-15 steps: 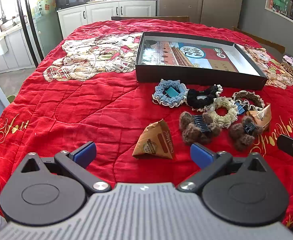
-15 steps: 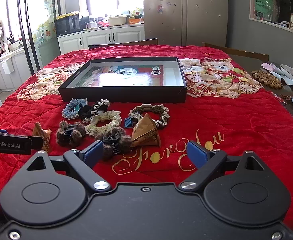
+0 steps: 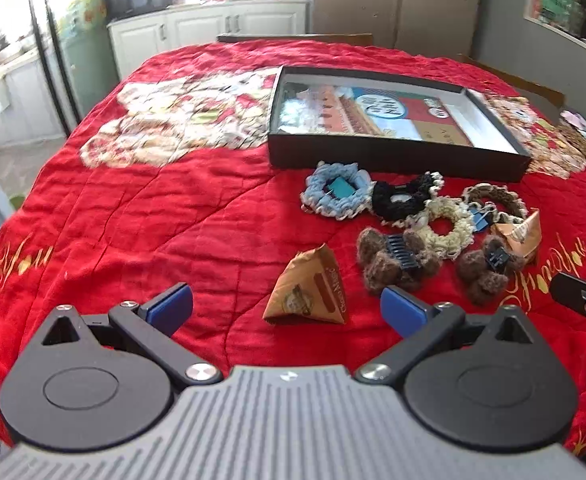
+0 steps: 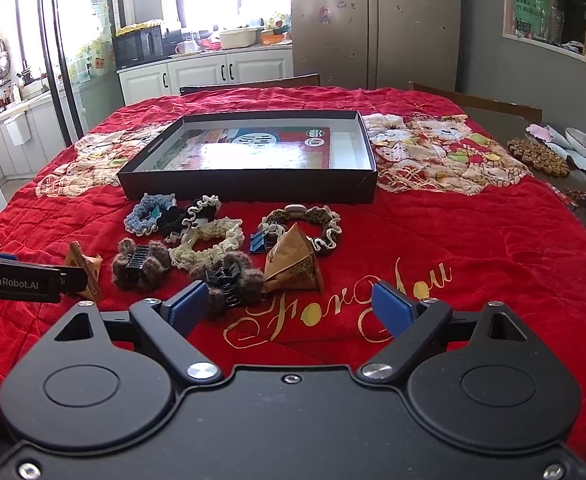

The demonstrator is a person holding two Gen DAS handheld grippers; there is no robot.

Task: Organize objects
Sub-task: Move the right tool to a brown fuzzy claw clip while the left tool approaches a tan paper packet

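Approach step, nothing gripped. Left tongs (image 3: pixel 285 306) and right tongs (image 4: pixel 289 306) both gape empty. Scrunchies, clips and packets (image 3: pixel 307 292) lie near the black box (image 3: pixel 393 156). Next: close on one item.

Two low wrist views, both facing the shared box (image 3: pixel 393 156).

Bare red cloth (image 3: pixel 153 216) left of box (image 3: pixel 393 156) passable; scrunchie cluster (image 4: pixel 213 232) crowds box front wall.
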